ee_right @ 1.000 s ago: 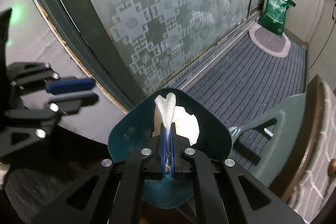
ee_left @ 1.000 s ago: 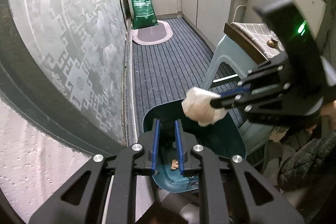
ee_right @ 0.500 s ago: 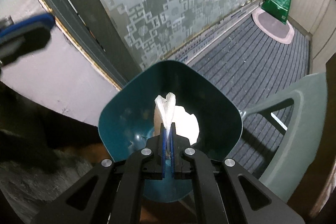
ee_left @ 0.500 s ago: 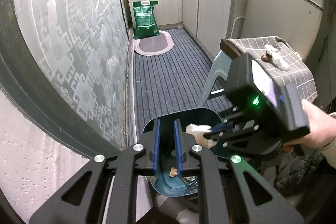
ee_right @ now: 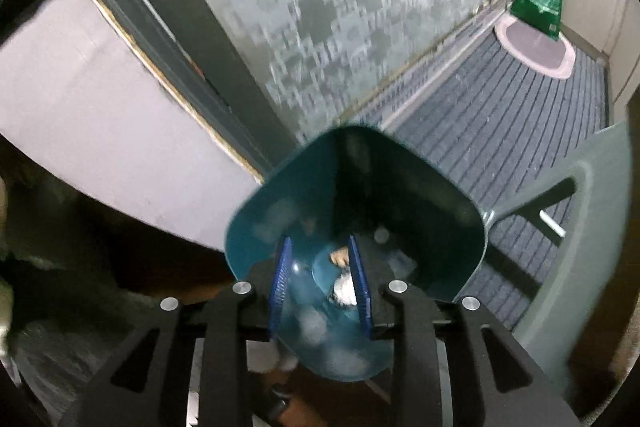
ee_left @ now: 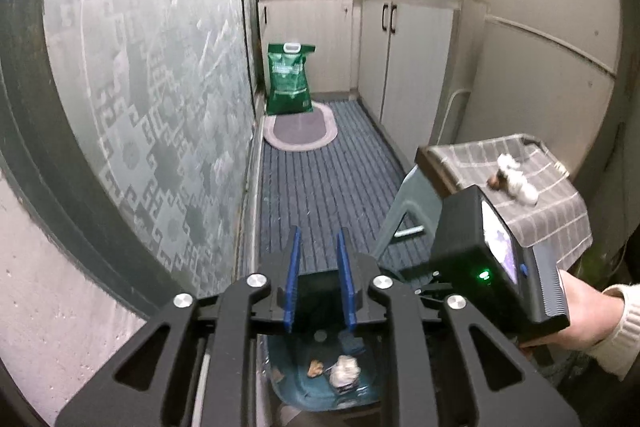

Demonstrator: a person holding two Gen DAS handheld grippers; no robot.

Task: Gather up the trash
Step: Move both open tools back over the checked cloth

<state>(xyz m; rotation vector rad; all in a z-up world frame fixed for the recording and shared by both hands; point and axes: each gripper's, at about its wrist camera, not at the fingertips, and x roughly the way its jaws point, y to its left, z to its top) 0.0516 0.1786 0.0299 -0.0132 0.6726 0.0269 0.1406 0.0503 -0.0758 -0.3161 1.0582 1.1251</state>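
Observation:
A teal trash bin (ee_right: 400, 187) stands on the floor below both grippers; it also shows in the left wrist view (ee_left: 320, 393). A crumpled white tissue (ee_left: 345, 375) and a small brown scrap (ee_left: 316, 369) lie on its bottom; the tissue also shows in the right wrist view (ee_right: 344, 289). My right gripper (ee_right: 322, 277) is open and empty right above the bin mouth. My left gripper (ee_left: 318, 273) is open and empty, raised above the bin. More white and brown trash (ee_left: 514, 181) lies on the checked cloth (ee_left: 532, 187) over a stool.
A patterned frosted glass door (ee_left: 140, 87) runs along the left. A striped blue mat (ee_left: 320, 195) covers the floor, with a green bag (ee_left: 289, 79) and an oval rug (ee_left: 300, 133) at the far end. White cabinets (ee_left: 408, 55) stand on the right.
My right gripper has opened and let go of the white tissue, which now lies in the bin. My left gripper has lifted and tilted up.

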